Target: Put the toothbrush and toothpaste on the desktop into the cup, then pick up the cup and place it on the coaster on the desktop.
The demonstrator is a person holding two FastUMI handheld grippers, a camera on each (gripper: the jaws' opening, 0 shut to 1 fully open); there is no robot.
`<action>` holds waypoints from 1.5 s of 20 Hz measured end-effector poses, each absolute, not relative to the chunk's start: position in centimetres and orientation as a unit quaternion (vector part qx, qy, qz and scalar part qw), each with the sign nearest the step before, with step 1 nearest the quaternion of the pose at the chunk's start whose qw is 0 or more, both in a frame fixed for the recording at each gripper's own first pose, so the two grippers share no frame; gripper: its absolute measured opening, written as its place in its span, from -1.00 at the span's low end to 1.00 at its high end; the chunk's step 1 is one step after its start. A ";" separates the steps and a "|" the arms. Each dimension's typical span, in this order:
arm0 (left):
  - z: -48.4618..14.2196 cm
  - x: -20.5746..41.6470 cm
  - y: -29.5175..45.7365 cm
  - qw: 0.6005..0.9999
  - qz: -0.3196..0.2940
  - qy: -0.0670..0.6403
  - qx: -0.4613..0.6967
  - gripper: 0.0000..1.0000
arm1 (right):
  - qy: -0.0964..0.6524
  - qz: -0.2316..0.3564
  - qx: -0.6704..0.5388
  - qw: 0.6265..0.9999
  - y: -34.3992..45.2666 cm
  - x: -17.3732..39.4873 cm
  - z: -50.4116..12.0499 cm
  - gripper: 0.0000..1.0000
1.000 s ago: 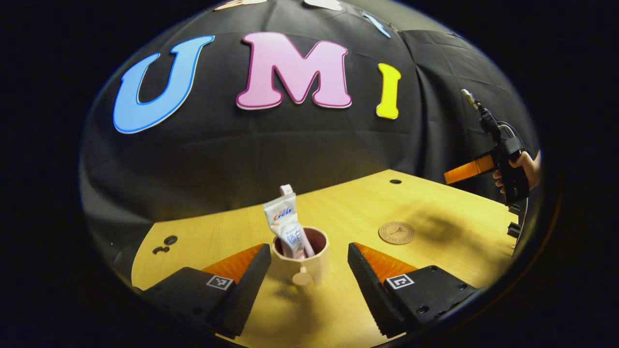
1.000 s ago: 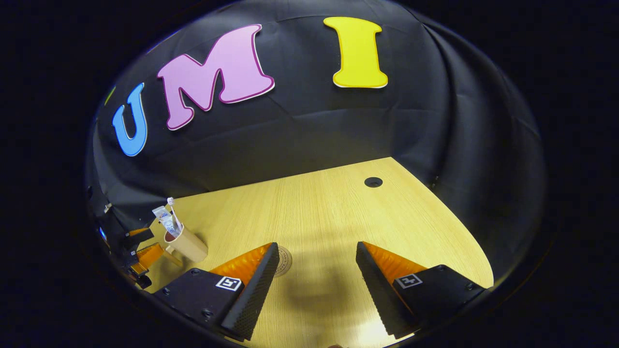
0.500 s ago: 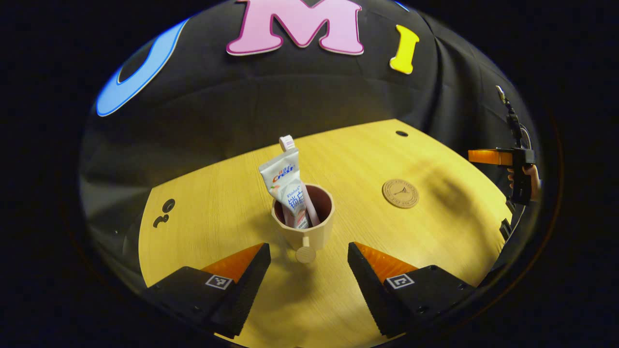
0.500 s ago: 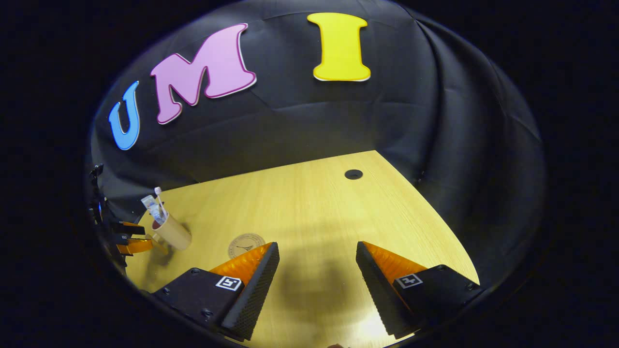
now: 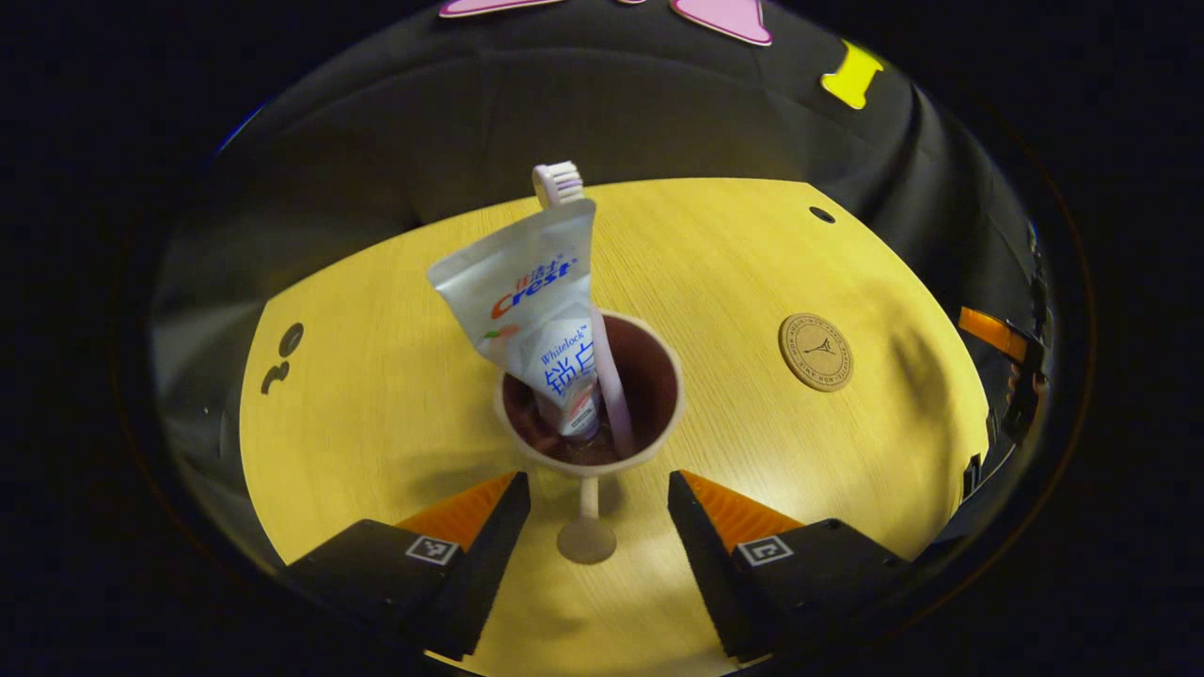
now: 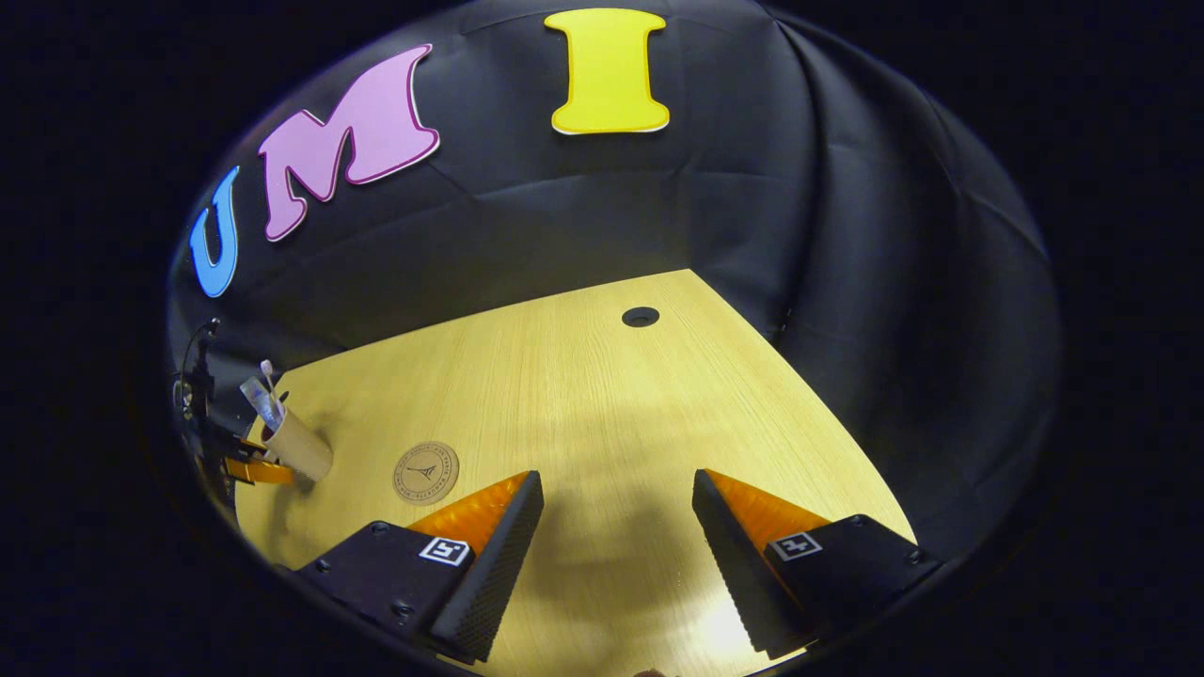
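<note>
Closer now than a second ago, the left gripper (image 5: 597,536) has tipped downward over the cup (image 5: 591,442), so the view looks into its mouth. Its fingers stand wide, straddling the cup's small handle (image 5: 585,538) without touching it. Toothpaste (image 5: 536,315) and toothbrush (image 5: 576,282) both stand inside the cup, leaning toward 11 o'clock (loading step judged complete). The coaster (image 5: 816,352) lies bare at 2 o'clock from the cup, well apart. The right gripper (image 6: 616,555) has drawn back, wide and empty over the desk (image 6: 602,395), with the coaster (image 6: 425,473) at its 10 o'clock. Remaining work: grasp, lift, set on coaster.
</note>
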State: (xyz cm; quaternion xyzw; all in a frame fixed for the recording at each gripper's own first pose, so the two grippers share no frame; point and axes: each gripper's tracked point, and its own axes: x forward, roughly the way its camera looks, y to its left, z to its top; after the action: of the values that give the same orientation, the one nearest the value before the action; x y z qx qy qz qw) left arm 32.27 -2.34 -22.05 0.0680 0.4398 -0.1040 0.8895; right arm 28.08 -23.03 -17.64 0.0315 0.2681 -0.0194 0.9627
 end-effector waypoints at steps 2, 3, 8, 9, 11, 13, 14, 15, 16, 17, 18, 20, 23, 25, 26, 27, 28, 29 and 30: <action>-22.6 32.8 -2.1 0.885 -0.098 0.449 0.076 0.57 | 0.273 -0.017 0.029 0.961 -23.2 27.7 -17.9 0.96; -22.8 32.8 -2.1 0.881 -0.099 0.455 0.080 0.43 | 0.276 -0.015 0.029 0.961 -23.1 27.6 -18.1 0.96; -23.4 32.4 -2.1 0.871 -0.101 0.475 0.081 0.20 | 0.280 -0.014 0.019 0.960 -23.0 27.3 -18.6 0.96; -23.5 32.2 -1.9 0.870 -0.100 0.477 0.080 0.11 | 0.279 -0.013 0.018 0.960 -22.9 27.3 -18.6 0.96; -23.4 32.1 -1.9 0.869 -0.101 0.479 0.080 -0.26 | 0.281 -0.008 0.021 0.959 -22.5 27.3 -18.7 0.96; -23.6 32.1 -1.9 0.866 -0.104 0.482 0.081 -0.36 | 0.283 -0.004 0.021 0.959 -22.1 27.3 -18.8 0.96; -23.5 32.1 -1.9 0.865 -0.104 0.484 0.080 -0.38 | 0.283 -0.002 0.021 0.959 -21.9 27.4 -18.9 0.96; -23.5 32.1 -1.9 0.865 -0.103 0.484 0.078 -0.30 | 0.284 0.000 0.020 0.959 -21.7 27.4 -18.9 0.96; -23.5 32.0 -1.9 0.866 -0.103 0.484 0.078 -0.41 | 0.283 0.000 0.019 0.959 -21.6 27.5 -18.9 0.96; -23.5 32.1 -1.9 0.867 -0.102 0.481 0.077 -0.43 | 0.282 -0.001 0.016 0.959 -21.7 27.4 -18.8 0.96; -23.4 32.1 -2.0 0.868 -0.101 0.480 0.074 -0.43 | 0.279 -0.001 0.014 0.960 -21.7 27.4 -18.7 0.96; -23.4 31.9 -2.1 0.869 -0.097 0.480 0.071 -0.45 | 0.278 0.000 0.013 0.961 -21.7 27.4 -18.6 0.96; -22.7 32.2 -2.3 0.875 -0.095 0.467 0.082 -0.36 | 0.278 -0.002 0.011 0.961 -22.2 27.3 -18.6 0.96; -21.5 32.3 -2.8 0.878 -0.101 0.458 0.094 -0.36 | 0.278 -0.006 0.010 0.960 -22.6 27.1 -18.6 0.96; -20.7 32.4 -3.2 0.879 -0.109 0.453 0.097 -0.46 | 0.279 -0.008 0.012 0.960 -22.8 27.0 -18.6 0.96; -19.8 32.6 -4.0 0.881 -0.117 0.448 0.100 -0.45 | 0.280 -0.008 0.015 0.960 -22.8 26.9 -18.6 0.96; -19.0 32.8 -4.8 0.882 -0.124 0.443 0.107 -0.46 | 0.282 -0.009 0.018 0.959 -22.8 26.9 -18.6 0.96; -18.4 33.2 -5.9 0.884 -0.132 0.434 0.114 -0.45 | 0.282 -0.009 0.023 0.959 -22.7 26.9 -18.5 0.96; -17.9 33.6 -7.2 0.884 -0.142 0.429 0.121 -0.46 | 0.282 -0.010 0.027 0.959 -22.6 27.0 -18.4 0.96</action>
State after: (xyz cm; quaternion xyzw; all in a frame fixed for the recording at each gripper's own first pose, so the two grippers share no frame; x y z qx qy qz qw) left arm 33.58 -7.16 -17.95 0.1210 0.4294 -0.1419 0.8837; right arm 26.95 -22.60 -18.40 0.0265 0.2817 -0.0098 0.9591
